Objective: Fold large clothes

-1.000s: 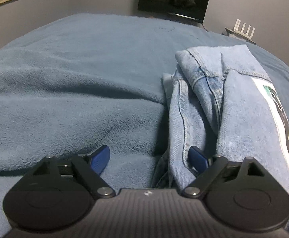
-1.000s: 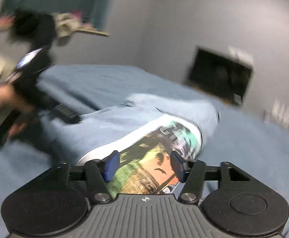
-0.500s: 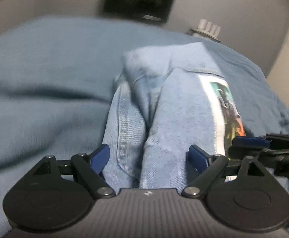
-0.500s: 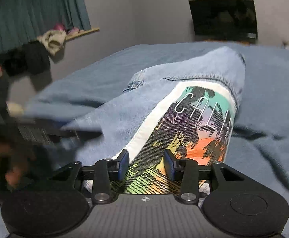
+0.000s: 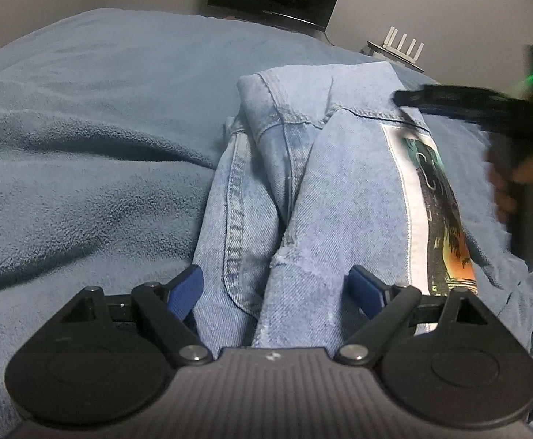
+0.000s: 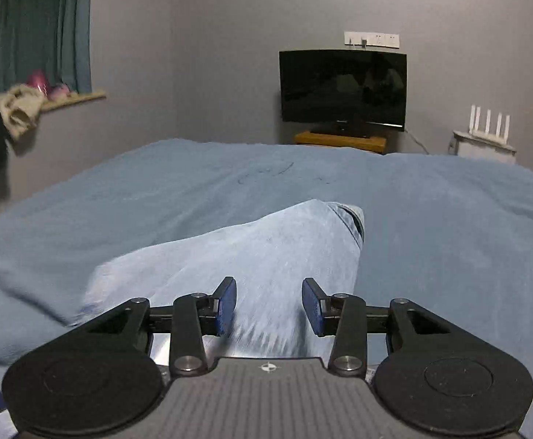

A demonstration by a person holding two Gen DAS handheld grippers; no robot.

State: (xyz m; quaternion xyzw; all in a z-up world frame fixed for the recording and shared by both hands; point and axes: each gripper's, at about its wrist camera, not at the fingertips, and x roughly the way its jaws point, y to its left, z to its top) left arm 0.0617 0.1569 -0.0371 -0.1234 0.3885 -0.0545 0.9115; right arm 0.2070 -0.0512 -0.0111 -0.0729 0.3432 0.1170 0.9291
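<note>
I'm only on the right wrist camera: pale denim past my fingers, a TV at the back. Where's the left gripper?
Observer: The left gripper is open over the near end of the denim garment. Cloth shows between its fingers, but the pads are not pressing it.
Operator: Any print showing on the denim?
Observer: Yes, a colourful printed panel runs along its right side, facing up.
Operator: And where do I sit against that?
Observer: Your right gripper shows blurred at the right edge of the left wrist view, above the far end of that panel.
</note>
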